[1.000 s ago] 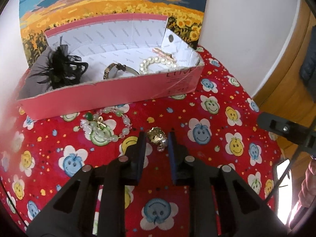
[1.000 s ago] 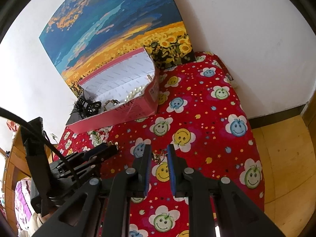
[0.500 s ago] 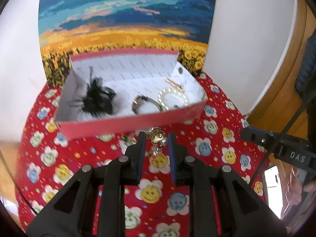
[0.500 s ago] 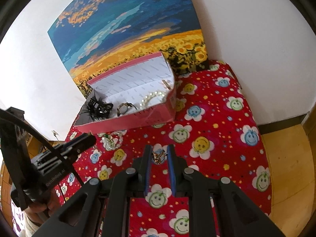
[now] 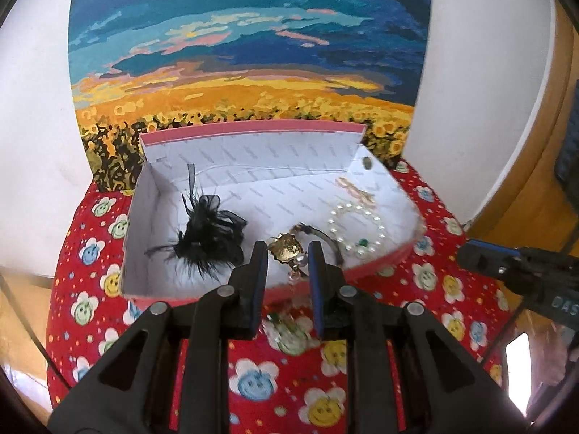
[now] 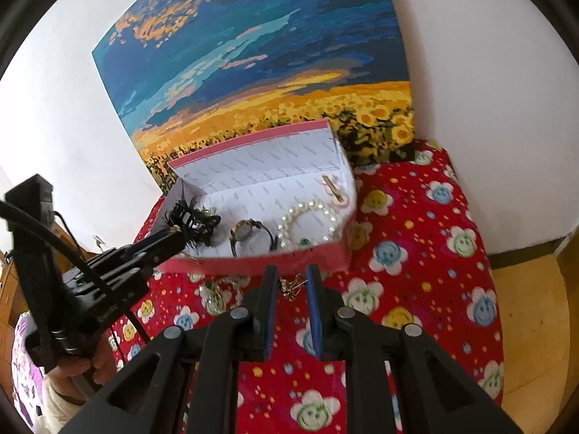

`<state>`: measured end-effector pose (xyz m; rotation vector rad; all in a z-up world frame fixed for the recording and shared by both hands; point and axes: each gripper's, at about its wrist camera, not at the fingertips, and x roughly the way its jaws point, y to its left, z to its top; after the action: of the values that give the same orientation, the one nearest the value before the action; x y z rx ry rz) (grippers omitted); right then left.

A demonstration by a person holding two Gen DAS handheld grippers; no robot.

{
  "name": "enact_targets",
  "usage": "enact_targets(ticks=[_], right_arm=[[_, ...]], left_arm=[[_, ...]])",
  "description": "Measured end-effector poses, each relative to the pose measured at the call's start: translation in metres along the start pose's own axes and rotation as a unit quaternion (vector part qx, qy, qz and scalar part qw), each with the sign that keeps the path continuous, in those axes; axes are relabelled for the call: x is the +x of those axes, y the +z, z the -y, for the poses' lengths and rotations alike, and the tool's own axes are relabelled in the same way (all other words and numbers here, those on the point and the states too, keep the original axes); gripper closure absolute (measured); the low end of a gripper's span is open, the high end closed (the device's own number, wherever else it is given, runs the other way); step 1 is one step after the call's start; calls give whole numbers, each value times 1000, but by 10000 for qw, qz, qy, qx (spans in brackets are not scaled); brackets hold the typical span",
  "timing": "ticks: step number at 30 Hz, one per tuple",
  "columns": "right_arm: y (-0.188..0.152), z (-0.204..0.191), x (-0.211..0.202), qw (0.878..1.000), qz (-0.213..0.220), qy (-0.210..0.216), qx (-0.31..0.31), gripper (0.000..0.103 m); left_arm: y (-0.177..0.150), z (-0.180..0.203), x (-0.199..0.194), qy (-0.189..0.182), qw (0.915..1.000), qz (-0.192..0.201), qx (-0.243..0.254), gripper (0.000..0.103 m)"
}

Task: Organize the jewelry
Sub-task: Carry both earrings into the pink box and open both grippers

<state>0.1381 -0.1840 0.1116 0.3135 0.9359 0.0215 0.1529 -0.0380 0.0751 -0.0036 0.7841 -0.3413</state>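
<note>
My left gripper [image 5: 287,253] is shut on a gold brooch with dangling pearls [image 5: 286,248] and holds it above the front wall of the pink box [image 5: 376,264]. Inside the box lie a black feather hairpiece [image 5: 208,233], a watch [image 6: 244,230], a pearl bracelet [image 5: 356,229] and a pink hair clip [image 5: 356,190]. My right gripper [image 6: 292,282] is shut on a thin gold chain [image 6: 291,288] and holds it above the cloth, in front of the box [image 6: 253,264]. A clear-and-green bead bracelet [image 6: 217,294] lies on the cloth.
The red smiley-flower cloth [image 6: 416,253] covers the table. A sunflower painting [image 5: 249,54] leans on the white wall behind the box. Wooden floor [image 6: 528,318] lies to the right. The left gripper's body [image 6: 108,278] shows at the left of the right wrist view.
My left gripper lifted the brooch off the cloth and carried it forward over the box's front wall. My right gripper closed on the gold chain and raised it toward the box.
</note>
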Motion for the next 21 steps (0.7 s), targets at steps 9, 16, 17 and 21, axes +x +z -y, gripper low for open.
enact_targets(ticks=[9,16,17,21], right_arm=[[32,-8,30,9998,61,-51,-188,86],[43,-3,74,9995,-178,-169,-179,86],[44,-2,80,9995,-221,-171,-173,86],[44,1,100,9990,-379,-207,-137,86]], left_arm=[[6,-10,37,115,9998,-135,-21,88],[1,-17,59,55,9994,-324,-100,88],[0,-19,62,63,9993,-351,-124,88],[0,-22,66,16,9990,-396,-201,88]])
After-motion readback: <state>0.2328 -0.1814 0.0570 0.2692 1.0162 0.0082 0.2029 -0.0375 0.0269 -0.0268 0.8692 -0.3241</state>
